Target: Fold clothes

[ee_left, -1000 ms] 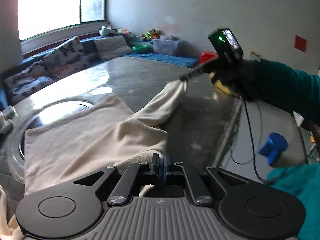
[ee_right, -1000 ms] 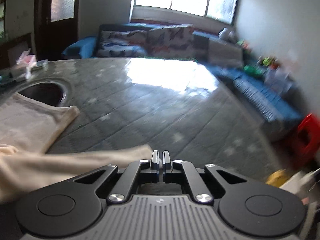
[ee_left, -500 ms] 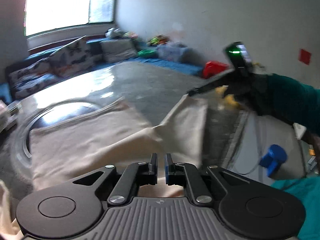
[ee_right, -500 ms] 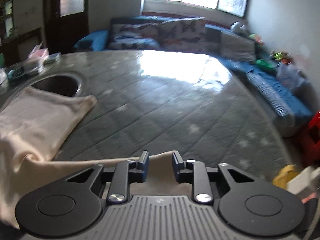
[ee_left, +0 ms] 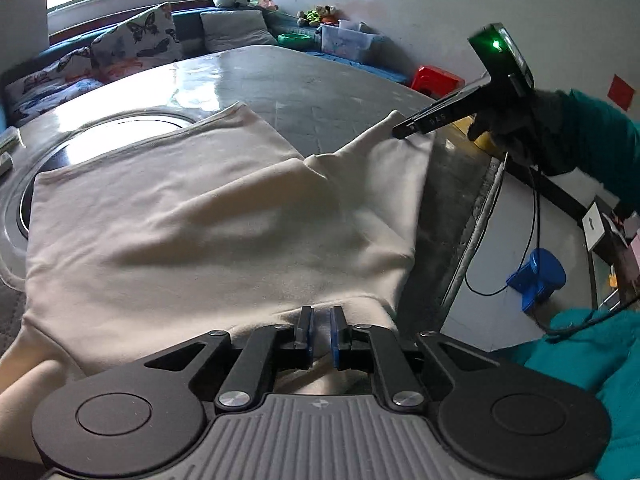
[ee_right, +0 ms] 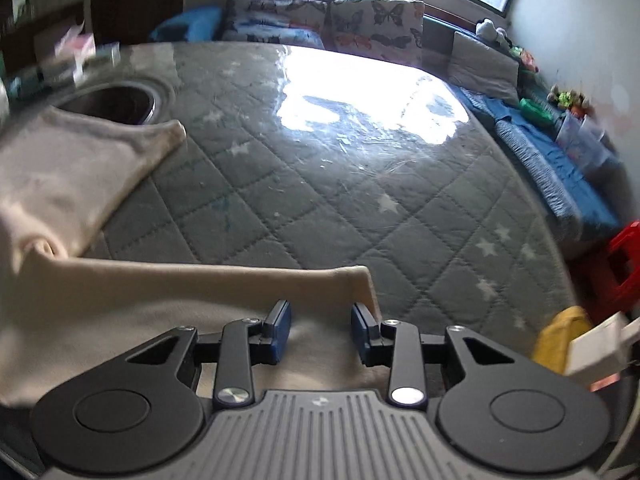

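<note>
Two claws have let go of the cream garment, which lies spread on the quilted grey bench.

One second ago both claws were pinched shut on the cloth and its sleeve was pulled up taut; now the left claw point(ee_left: 321, 332) shows a narrow gap between its blue pads, with nothing clamped, and sits low over the near edge of the cream garment point(ee_left: 200, 220). The right claw point(ee_right: 320, 334) stands wide apart, holding nothing, and hovers just above the sleeve point(ee_right: 200, 292), which now lies flat across the bench point(ee_right: 320, 200). From the left wrist view, the right claw point(ee_left: 404, 132) reaches in from the right, tilted down, tips at the sleeve's far corner, gripped by a gloved hand point(ee_left: 520, 128) in a teal cuff.
</note>
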`<act>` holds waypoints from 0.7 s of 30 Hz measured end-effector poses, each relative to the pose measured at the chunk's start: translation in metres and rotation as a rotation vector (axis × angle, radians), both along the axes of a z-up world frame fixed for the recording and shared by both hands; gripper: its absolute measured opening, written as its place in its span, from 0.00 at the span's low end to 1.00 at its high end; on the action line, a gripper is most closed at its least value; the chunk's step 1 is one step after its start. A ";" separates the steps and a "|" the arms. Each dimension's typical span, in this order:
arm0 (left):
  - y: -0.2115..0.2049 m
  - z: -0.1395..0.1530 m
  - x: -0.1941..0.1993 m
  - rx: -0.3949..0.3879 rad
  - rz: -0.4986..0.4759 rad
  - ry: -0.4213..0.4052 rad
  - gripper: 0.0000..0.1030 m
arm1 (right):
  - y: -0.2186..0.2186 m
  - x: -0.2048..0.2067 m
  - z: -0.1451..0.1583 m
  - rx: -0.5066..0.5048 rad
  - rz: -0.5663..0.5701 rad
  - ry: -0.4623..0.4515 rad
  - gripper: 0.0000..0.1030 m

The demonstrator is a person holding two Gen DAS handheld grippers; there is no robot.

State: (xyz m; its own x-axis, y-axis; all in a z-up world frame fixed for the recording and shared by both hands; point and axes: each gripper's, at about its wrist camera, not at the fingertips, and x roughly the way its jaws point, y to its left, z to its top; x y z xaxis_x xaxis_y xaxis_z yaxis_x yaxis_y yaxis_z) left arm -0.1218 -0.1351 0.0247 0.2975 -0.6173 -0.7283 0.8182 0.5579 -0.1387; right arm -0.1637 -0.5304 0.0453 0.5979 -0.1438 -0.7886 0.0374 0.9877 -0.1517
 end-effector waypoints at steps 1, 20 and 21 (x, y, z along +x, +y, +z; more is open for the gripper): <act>0.002 0.002 0.003 0.000 0.012 -0.009 0.11 | 0.002 0.001 0.002 -0.008 0.007 0.001 0.32; 0.040 0.008 0.183 0.124 0.659 -0.154 0.46 | 0.068 0.123 0.011 0.247 0.219 -0.014 0.32; 0.039 0.004 0.191 0.128 0.667 -0.151 0.46 | 0.070 0.128 0.008 0.249 0.221 -0.006 0.32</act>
State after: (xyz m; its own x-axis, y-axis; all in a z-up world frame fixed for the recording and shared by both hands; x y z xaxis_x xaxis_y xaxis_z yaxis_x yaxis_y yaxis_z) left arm 0.0688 -0.0958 0.0291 0.6868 -0.1794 -0.7043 0.3003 0.9525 0.0502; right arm -0.0358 -0.4602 0.0536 0.5974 0.1870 -0.7798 -0.1820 0.9787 0.0952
